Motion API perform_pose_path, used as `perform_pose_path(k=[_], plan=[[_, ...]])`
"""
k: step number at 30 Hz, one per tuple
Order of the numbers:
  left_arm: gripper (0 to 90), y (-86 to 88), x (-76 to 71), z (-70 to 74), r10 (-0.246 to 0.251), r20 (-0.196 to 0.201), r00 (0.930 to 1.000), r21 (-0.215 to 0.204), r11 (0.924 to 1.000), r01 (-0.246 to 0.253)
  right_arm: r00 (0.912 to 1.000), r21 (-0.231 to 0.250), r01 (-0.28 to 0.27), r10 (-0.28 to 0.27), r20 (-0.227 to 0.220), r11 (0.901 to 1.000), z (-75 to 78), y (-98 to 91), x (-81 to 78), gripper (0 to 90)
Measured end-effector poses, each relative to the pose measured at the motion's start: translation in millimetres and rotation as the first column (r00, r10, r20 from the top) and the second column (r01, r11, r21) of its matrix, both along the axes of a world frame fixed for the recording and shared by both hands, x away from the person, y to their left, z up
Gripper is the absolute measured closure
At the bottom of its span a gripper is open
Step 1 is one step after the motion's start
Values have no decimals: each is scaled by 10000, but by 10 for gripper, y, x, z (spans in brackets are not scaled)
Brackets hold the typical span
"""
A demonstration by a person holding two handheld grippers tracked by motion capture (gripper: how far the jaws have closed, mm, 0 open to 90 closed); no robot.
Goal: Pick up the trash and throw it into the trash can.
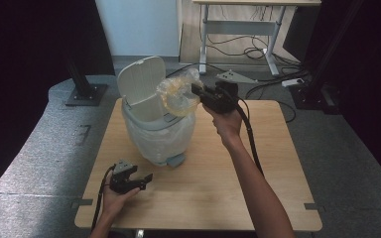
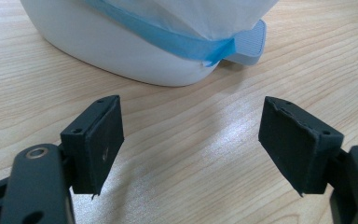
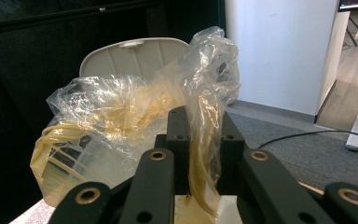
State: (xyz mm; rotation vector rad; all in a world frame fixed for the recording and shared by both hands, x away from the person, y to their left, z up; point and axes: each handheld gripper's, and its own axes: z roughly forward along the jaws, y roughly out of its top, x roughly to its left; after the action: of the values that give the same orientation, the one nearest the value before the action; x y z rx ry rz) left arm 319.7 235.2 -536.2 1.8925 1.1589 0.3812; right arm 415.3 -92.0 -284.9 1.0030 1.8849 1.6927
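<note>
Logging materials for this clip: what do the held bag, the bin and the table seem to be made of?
Bag: thin clear plastic film with a yellowish tint, glossy and crumpled, pinched in the right gripper. Bin: smooth matt plastic, it seems, whitish, its ribbed lid up, lined with a thin white liner. Table: light wood grain, likely laminate, faint sheen.

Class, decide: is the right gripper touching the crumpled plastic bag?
Touching. The right gripper view shows the right gripper with jaws shut on a fold of the plastic bag.
</note>
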Motion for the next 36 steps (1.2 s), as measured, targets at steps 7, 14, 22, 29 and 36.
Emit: perform_pose_path(k=[7, 14, 22, 29, 36], plan=[[216, -8, 0, -1, -38, 0, 10000, -9, 10000, 38, 10000, -58, -62, 62, -22, 10000, 11, 75, 31, 796], [216, 5, 1, -1, -7, -3, 10000, -36, 10000, 7, 9999, -117, -136, 135, -44, 9998, 11, 146, 61, 796], [217, -16, -3, -7, -78, -29, 10000, -6, 10000, 78, 9997, -104, -219, 218, -123, 9997, 8, 237, 113, 794], [216, -42, -6, -9, -149, -21, 9999, 72, 9999, 149, 9995, -154, -298, 297, -110, 9994, 15, 331, 146, 794], [217, -33, -8, -2, -138, -5, 9999, -2, 9999, 138, 9991, -201, -423, 422, -47, 9989, 47, 439, 173, 794]])
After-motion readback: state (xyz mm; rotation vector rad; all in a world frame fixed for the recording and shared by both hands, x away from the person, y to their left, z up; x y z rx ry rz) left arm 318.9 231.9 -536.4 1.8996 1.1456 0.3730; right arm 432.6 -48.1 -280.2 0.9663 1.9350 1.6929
